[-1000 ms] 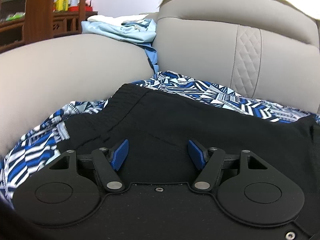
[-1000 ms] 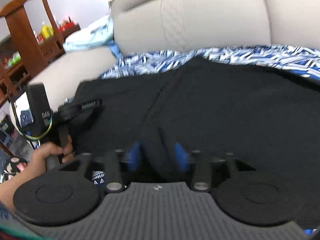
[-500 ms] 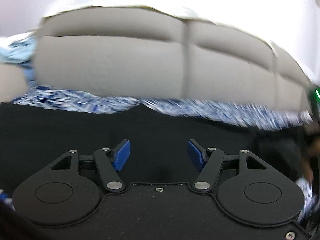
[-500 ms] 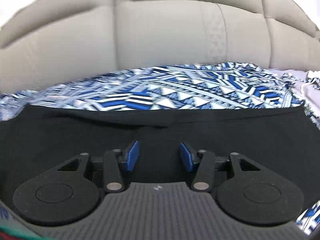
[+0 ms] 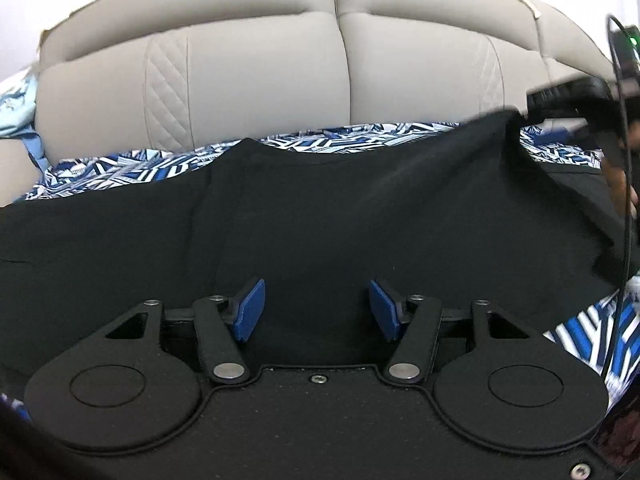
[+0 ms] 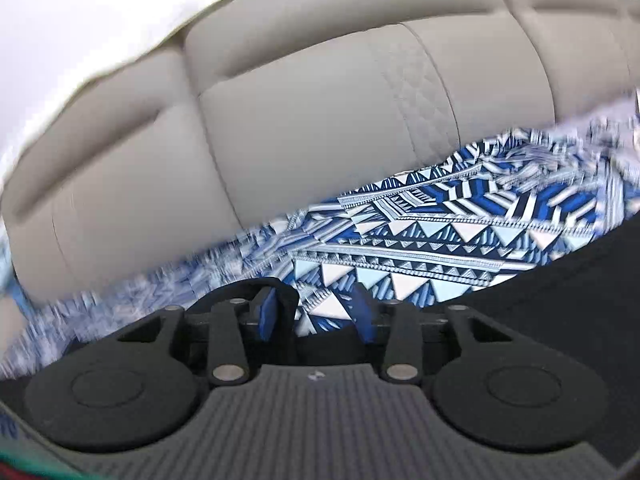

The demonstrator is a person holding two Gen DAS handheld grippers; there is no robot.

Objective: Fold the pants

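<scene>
The black pants (image 5: 320, 208) lie spread across the seat of a beige sofa (image 5: 260, 72), on top of a blue-and-white patterned cloth (image 6: 420, 240) that shows along their far edge and at the right. The left gripper (image 5: 316, 308) hangs low over the middle of the pants, angled down toward the seat. Its jaws stand roughly half apart and have just been closing. Black fabric fills the space between and below the blue pads, but the pads do not press on it, so it has hold of nothing. Off to the right, one corner of the pants is drawn up into a peak that meets the right gripper (image 6: 316, 312). Its own camera shows its jaws a good way apart, having just been opening. A fold of black fabric is looped over the outside of its left pad (image 6: 266, 316), while the gap between the pads shows mostly patterned cloth, with a dark strip at the bottom. The pads are not pinching that fabric, which only hangs on the one finger. That view is tilted and smeared at the edges. A pale blue garment (image 5: 16, 108) lies at the sofa's far left end.
</scene>
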